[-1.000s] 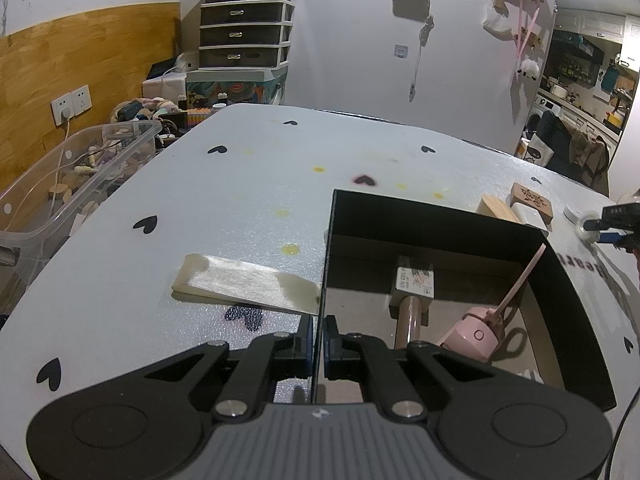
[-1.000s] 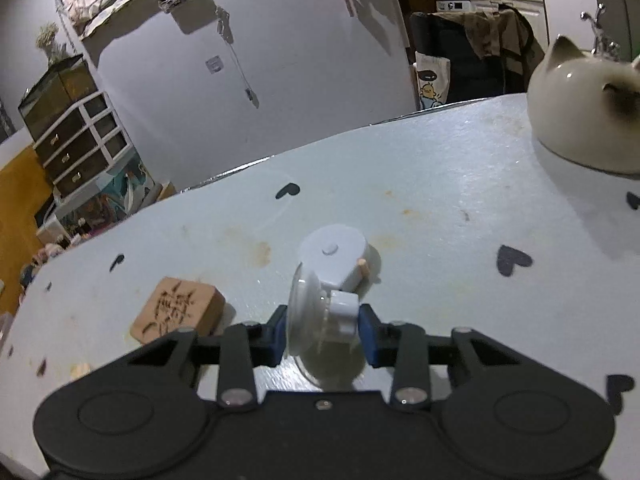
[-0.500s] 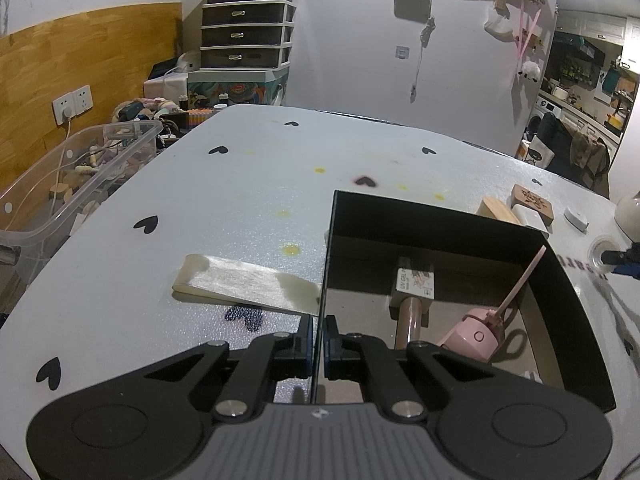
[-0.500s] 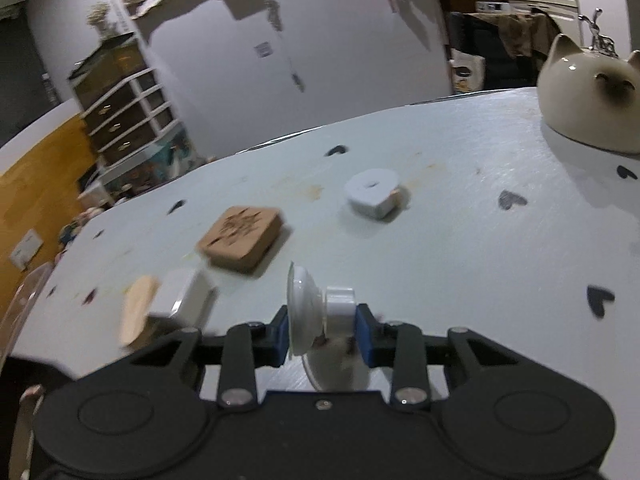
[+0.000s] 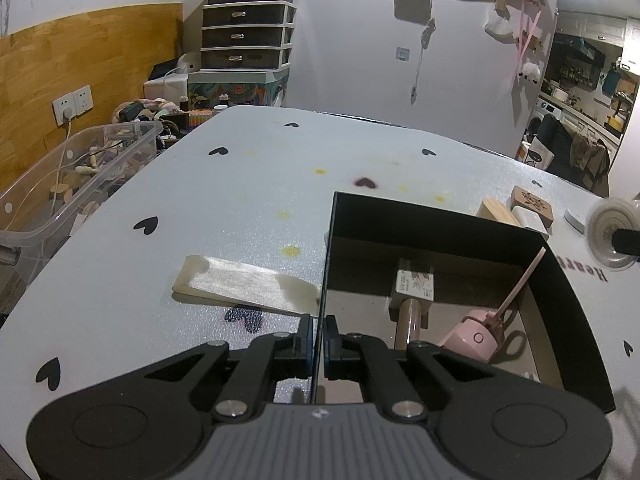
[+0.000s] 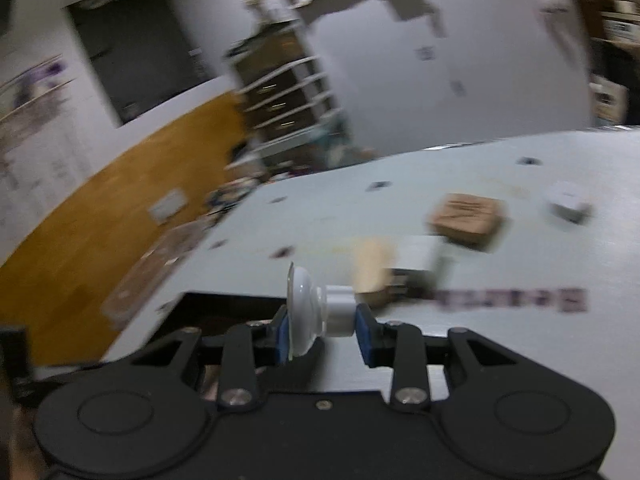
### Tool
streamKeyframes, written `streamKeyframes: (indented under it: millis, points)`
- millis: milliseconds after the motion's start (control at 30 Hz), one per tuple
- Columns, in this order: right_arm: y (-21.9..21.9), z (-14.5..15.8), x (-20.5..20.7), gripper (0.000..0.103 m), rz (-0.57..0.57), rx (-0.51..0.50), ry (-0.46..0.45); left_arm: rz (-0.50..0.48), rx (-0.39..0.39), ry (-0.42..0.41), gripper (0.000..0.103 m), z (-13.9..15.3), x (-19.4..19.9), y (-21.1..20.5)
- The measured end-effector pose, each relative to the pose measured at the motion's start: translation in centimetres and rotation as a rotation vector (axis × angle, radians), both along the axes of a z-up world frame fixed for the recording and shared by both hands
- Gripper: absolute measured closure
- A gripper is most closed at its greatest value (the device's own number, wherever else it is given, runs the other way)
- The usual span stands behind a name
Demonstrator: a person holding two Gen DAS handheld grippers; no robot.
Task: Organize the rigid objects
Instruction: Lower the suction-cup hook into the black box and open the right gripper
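Observation:
A black open box (image 5: 436, 226) sits on the white table, holding a pink device (image 5: 476, 336) with a thin stick and a labelled tube (image 5: 414, 286). My left gripper (image 5: 318, 344) is shut on the box's left wall. My right gripper (image 6: 322, 330) is shut on a white suction cup (image 6: 310, 314) and holds it above the table beside the box's right side; the cup also shows in the left wrist view (image 5: 610, 228). The right wrist view is blurred.
A wooden coaster (image 5: 532, 202), a white block (image 5: 530, 220), a wooden block (image 5: 494, 210) and a white round piece (image 5: 574, 218) lie behind the box. A flat pale strip (image 5: 244, 286) lies left of it. A clear bin (image 5: 72, 176) stands off the table's left edge.
My right gripper lifted the suction cup off the table and swung it left toward the black box. The left gripper and the box have not moved.

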State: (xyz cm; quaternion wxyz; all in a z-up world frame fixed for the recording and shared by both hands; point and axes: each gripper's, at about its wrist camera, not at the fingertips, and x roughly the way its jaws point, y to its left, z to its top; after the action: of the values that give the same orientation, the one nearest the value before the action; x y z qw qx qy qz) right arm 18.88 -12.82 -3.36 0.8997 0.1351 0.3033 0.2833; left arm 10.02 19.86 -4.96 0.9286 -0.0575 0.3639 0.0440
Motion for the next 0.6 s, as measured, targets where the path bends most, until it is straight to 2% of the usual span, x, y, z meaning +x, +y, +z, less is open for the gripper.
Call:
streamKeyframes:
  millis: [133, 267, 500, 600]
  points:
    - [4.6, 1.2, -0.6, 0.068, 0.161, -0.043, -0.018, 0.002, 0.000, 0.000, 0.099, 0.0, 0.0, 0.0]
    - [8.9, 1.2, -0.6, 0.068, 0.303, -0.093, 0.009, 0.007, -0.004, -0.004, 0.099, 0.2, 0.0, 0.1]
    - [15.7, -1.1, 0.2, 0.068, 0.413, -0.143, 0.155, 0.002, -0.005, -0.004, 0.099, 0.3, 0.0, -0.1]
    - [17.4, -2.5, 0.4, 0.069, 0.440, -0.154, 0.247, -0.006, 0.002, -0.004, 0.100, 0.2, 0.1, -0.4]
